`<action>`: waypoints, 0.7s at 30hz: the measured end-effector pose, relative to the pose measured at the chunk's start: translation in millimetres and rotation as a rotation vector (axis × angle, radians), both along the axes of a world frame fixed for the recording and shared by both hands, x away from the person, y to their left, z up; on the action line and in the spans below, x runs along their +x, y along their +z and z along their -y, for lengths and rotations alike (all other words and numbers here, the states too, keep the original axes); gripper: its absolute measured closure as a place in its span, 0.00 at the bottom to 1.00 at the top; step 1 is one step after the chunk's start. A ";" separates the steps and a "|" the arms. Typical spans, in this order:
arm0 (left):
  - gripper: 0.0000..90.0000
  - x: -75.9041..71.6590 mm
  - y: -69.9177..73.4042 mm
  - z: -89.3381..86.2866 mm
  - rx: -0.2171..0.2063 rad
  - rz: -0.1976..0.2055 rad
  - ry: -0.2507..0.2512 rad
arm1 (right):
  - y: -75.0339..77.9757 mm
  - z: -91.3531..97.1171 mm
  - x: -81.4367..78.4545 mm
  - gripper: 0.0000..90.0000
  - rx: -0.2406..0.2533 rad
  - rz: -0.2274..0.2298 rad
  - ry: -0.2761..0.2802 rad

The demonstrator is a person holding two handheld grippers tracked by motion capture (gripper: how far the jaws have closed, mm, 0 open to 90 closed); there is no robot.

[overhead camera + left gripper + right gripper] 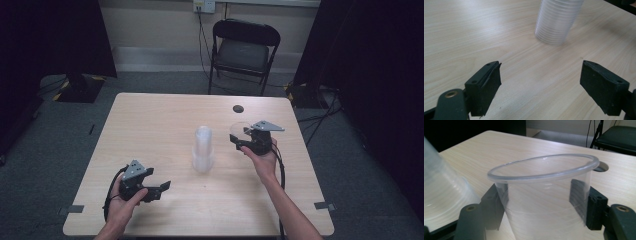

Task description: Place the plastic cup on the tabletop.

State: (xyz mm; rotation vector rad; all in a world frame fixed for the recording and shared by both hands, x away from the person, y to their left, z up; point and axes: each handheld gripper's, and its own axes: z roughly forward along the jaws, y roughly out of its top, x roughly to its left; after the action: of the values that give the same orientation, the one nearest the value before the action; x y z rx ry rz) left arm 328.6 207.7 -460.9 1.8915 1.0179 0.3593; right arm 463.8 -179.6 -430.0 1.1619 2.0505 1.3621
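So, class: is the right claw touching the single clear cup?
Touching. The right gripper view shows the right claw with a jaw pressed against each side of the clear cup, and no gap at either wall.

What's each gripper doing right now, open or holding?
Left gripper: open, holding nothing.
Right gripper: shut on a clear plastic cup.

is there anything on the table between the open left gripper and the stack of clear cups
Nothing visible. The left gripper is open, with bare tabletop running from its jaws to the stack of clear plastic cups. The right gripper holds a single clear cup off to the stack's other side, out of that path.
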 end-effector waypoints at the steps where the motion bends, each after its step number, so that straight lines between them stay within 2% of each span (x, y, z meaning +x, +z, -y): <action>1: 0.19 0.0 0.0 0.0 0.000 0.000 0.000 | 0.0 0.0 0.0 0.35 0.000 0.000 0.000; 4: 0.19 0.7 -3.5 1.3 0.006 -0.018 -0.012 | -12.6 -8.0 7.5 0.35 0.007 -0.041 0.008; 7: 0.19 -0.2 -4.8 3.4 0.011 -0.023 -0.028 | -23.1 -15.7 12.5 0.34 0.002 -0.055 0.013; 11: 0.19 -0.2 -5.1 3.5 0.012 -0.024 -0.028 | -27.3 -19.3 17.4 0.34 0.000 -0.057 0.008; 16: 0.20 0.4 -7.3 3.8 0.017 -0.036 -0.022 | -34.6 -24.8 26.2 0.33 0.022 -0.066 0.001; 21: 0.20 0.8 -7.4 3.1 0.019 -0.035 -0.023 | -39.8 -25.9 29.4 0.31 0.015 -0.078 -0.005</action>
State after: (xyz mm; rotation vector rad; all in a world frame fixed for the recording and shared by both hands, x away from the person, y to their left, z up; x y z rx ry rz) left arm 329.4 204.6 -468.3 1.9309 1.0179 0.3240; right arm 493.1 -153.8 -469.9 1.2442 2.0925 1.3524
